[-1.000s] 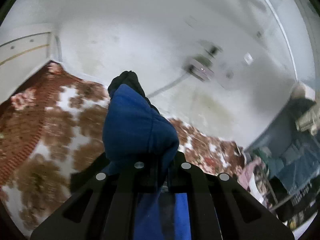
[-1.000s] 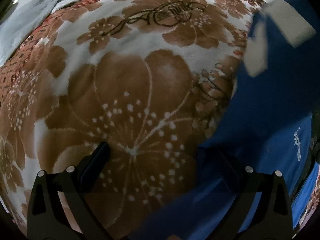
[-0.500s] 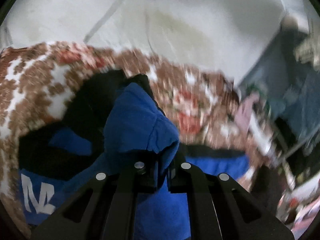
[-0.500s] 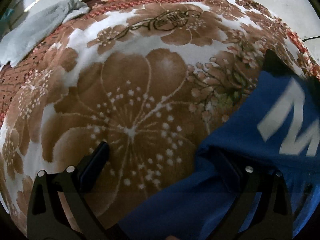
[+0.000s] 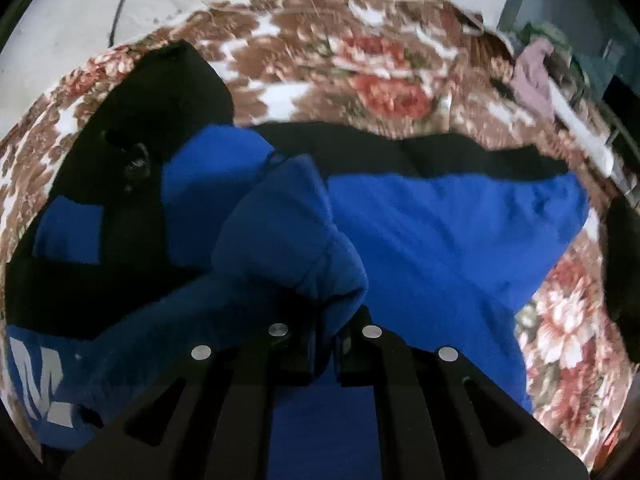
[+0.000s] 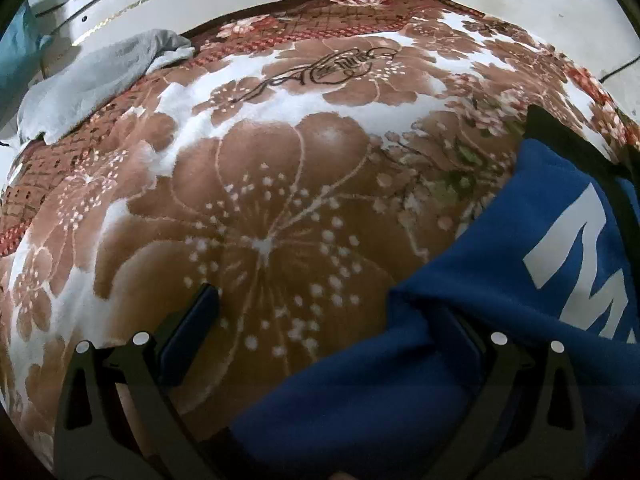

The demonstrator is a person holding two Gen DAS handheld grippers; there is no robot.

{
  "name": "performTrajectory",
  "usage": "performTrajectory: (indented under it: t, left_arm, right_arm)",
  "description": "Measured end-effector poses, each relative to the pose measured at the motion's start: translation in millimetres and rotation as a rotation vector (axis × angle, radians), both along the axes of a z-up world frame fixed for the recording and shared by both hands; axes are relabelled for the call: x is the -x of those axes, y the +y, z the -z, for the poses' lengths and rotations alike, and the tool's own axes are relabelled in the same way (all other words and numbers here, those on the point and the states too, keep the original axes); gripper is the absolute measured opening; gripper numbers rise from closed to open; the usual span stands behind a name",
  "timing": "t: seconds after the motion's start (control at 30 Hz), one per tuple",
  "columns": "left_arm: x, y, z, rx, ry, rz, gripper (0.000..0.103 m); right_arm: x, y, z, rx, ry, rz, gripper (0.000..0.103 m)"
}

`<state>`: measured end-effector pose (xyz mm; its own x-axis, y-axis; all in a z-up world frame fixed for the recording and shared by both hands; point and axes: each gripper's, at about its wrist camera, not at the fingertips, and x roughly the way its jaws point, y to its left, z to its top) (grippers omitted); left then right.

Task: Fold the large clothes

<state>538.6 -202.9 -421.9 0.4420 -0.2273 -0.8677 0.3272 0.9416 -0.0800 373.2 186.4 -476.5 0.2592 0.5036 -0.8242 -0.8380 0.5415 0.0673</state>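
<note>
Mid-fold at best: blue garment (image 5: pixel 440 240) lying rumpled on floral blanket (image 6: pixel 260 208), one bunched edge pinched in left gripper (image 5: pixel 325 354), right gripper (image 6: pixel 332 320) spread wide, empty; flattening and squaring left.

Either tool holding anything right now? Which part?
The left tool is shut on a bunched blue fold of the sweatshirt, likely a sleeve end. The right tool is open, holding nothing; the cloth only drapes over one finger.
</note>
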Motion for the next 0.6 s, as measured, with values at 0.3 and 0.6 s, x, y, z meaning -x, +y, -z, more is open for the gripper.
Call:
performTrajectory:
  t: [0.3, 0.6]
  left_arm:
    - [33, -60, 50, -0.236, 0.162, 0.173, 0.081]
    - [53, -78, 27, -0.345, 0.197, 0.155, 0.092]
  right_arm:
    - [24, -17, -8, 0.019, -0.051, -0.062, 0.099]
    - [71, -54, -41, 0.106, -0.118, -0.175, 0.098]
